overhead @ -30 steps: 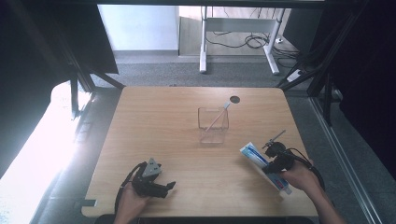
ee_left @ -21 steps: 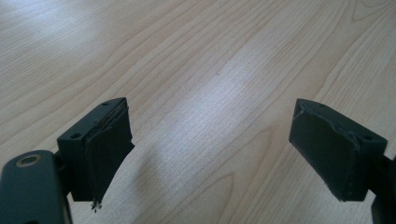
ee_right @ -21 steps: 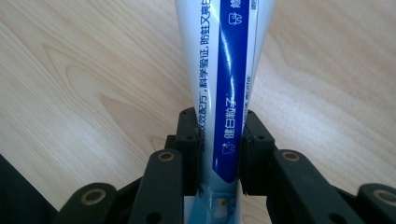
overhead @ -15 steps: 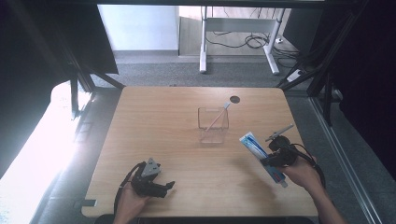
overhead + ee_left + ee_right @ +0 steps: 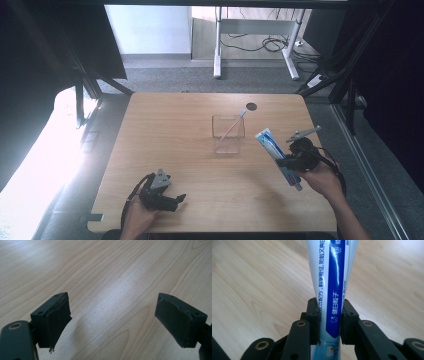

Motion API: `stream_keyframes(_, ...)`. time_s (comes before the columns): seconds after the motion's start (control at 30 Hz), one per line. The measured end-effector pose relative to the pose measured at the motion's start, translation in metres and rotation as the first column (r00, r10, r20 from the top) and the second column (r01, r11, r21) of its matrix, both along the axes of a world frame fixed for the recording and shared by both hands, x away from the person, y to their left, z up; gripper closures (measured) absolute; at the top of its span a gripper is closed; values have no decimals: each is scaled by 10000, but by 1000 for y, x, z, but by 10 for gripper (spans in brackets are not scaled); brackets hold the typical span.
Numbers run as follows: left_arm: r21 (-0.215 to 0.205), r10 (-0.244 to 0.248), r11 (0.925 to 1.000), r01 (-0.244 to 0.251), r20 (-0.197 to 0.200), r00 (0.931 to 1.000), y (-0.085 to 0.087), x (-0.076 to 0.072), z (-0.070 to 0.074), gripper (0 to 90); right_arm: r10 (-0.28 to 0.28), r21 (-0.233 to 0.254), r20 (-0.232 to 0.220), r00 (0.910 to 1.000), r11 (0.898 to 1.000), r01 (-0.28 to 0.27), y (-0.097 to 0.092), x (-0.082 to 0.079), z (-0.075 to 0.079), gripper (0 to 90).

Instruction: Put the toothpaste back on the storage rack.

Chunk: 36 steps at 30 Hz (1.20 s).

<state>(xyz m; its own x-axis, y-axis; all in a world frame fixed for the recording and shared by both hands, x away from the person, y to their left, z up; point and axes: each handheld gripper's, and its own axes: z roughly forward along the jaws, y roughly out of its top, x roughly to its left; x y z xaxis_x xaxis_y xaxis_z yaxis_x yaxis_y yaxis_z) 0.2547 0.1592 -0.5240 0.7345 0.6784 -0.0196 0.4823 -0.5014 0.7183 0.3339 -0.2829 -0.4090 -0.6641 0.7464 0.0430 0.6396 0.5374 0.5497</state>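
High view: right gripper point(image 5: 289, 161) holds a toothpaste tube point(image 5: 274, 150) clear of the table point(image 5: 175, 150), flat crimped end pointing up and toward the clear cup point(image 5: 228, 134), cap end low by the person's hand. The cup stands near the table's middle with a toothbrush point(image 5: 233, 126) leaning in it, head at the far right corner. Left gripper point(image 5: 172, 200) rests near the front edge, well apart from the cup.

Left gripper view: jaws spread wide, nothing between them, bare wood below. Judged idle; best left parked so it stays out of the tube's path.

Right gripper view: both pads pinch the tube across its lower body, just above the cap end; the tube point(image 5: 334, 285) runs straight up from the jaws, printed blue band facing the camera. Grip looks square and centred, no visible twist.

Judgement on the step: the tube is likely headed into the cup.
- Carry it above the rim before moving across.
- Bring it down on the open left side, away from the toothbrush, so the brush is not knocked out.
- Cup looks light; a nudge on the rim could tip it.
- Hold the pinch steady; the tube is slick and soft.
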Motion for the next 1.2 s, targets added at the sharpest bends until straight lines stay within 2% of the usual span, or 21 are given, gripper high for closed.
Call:
stream_keyframes(0.27,25,-30,10000,30,85,10000,0,0,1,132,-139,526,819,9965,9986,96,6,4,12,734)
stream_keyframes(0.77,-1,-79,10000,79,72,9999,-2,0,0,132,-213,1131,1321,9910,9936,63,26,18,19,733)
stream_keyframes(1.2,-95,-69,9999,70,61,10000,-1,0,0,132,-112,1554,1728,9849,9877,-160,50,32,27,733)
